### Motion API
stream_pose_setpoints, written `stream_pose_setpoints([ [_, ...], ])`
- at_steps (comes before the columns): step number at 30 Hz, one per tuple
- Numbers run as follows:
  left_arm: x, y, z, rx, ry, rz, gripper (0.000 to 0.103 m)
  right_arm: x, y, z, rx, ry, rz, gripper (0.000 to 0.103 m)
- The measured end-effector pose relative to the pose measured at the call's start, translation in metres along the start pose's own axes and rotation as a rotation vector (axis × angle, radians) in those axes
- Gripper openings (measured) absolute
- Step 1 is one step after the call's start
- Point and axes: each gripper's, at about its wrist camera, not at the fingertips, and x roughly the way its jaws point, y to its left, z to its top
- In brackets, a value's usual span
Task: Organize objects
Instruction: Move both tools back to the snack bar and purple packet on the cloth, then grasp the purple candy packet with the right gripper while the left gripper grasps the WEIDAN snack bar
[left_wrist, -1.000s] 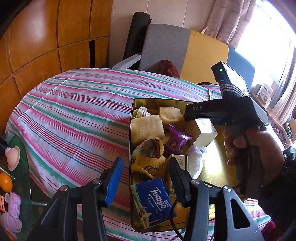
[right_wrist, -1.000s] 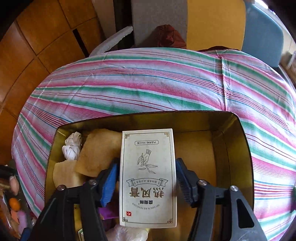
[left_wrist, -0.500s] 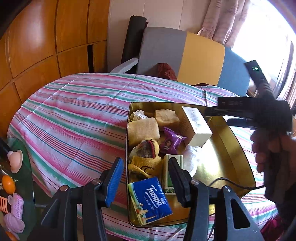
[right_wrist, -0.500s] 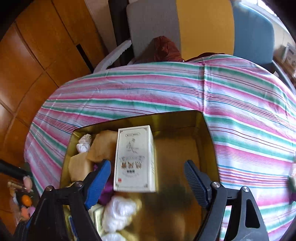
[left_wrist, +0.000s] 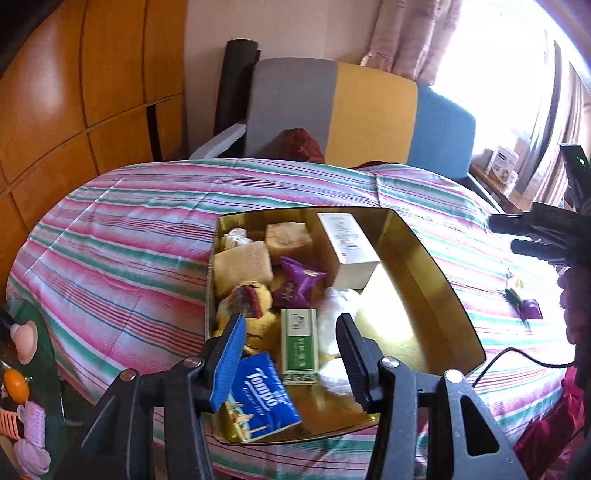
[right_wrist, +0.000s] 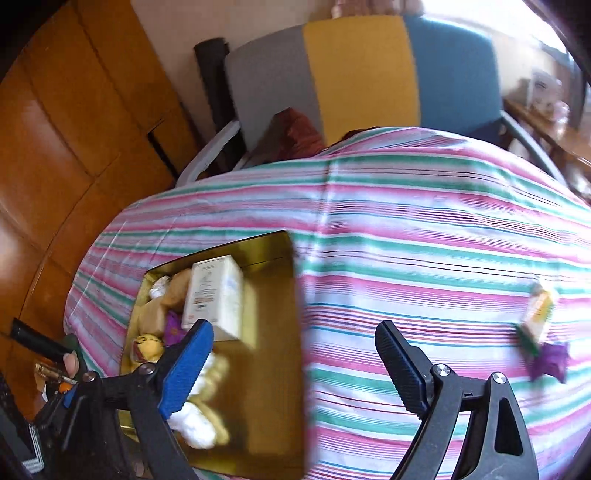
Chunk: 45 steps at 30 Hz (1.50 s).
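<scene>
The shiny gold rectangular tin (left_wrist: 424, 258) on the striped table (right_wrist: 406, 221) already holds most things, the tall white carton (left_wrist: 347, 251) included. Small purple and yellow-green packets (right_wrist: 543, 343) lie outside; the right gripper (right_wrist: 295, 365) is opening, empty, and the left gripper (left_wrist: 291, 358) stands apart, empty

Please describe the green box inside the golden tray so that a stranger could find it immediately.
On the striped tablecloth lies a golden tray. At its near end, right of the blue Tempo tissue pack, lies the green box: the only green thing there, slim, flat.

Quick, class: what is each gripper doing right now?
Left gripper: open, holding nothing.
Right gripper: jaws opening, nothing between them.
</scene>
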Motion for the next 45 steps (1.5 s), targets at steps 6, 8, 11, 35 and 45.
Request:
stream_pose_setpoints([
  [6, 0.003, -0.024, 0.001, 0.058, 0.007, -0.036, 0.051, -0.044, -0.096, -0.011, 0.165, -0.056, -0.116, 0.09],
  [8, 0.004, -0.034, 0.002, 0.081, 0.009, -0.051, 0.051, -0.063, -0.134, -0.017, 0.247, -0.083, -0.165, 0.09],
  [11, 0.006, -0.049, 0.004, 0.111, 0.013, -0.068, 0.051, -0.088, -0.19, -0.029, 0.379, -0.117, -0.246, 0.09],
  [35, 0.034, -0.216, 0.016, 0.423, 0.067, -0.234, 0.051, 0.004, -0.279, -0.054, 0.387, 0.174, -0.282, 0.041],
  [45, 0.065, -0.29, 0.02, 0.51, 0.124, -0.327, 0.051, -0.035, -0.297, -0.053, 0.498, 0.006, -0.348, 0.035],
])
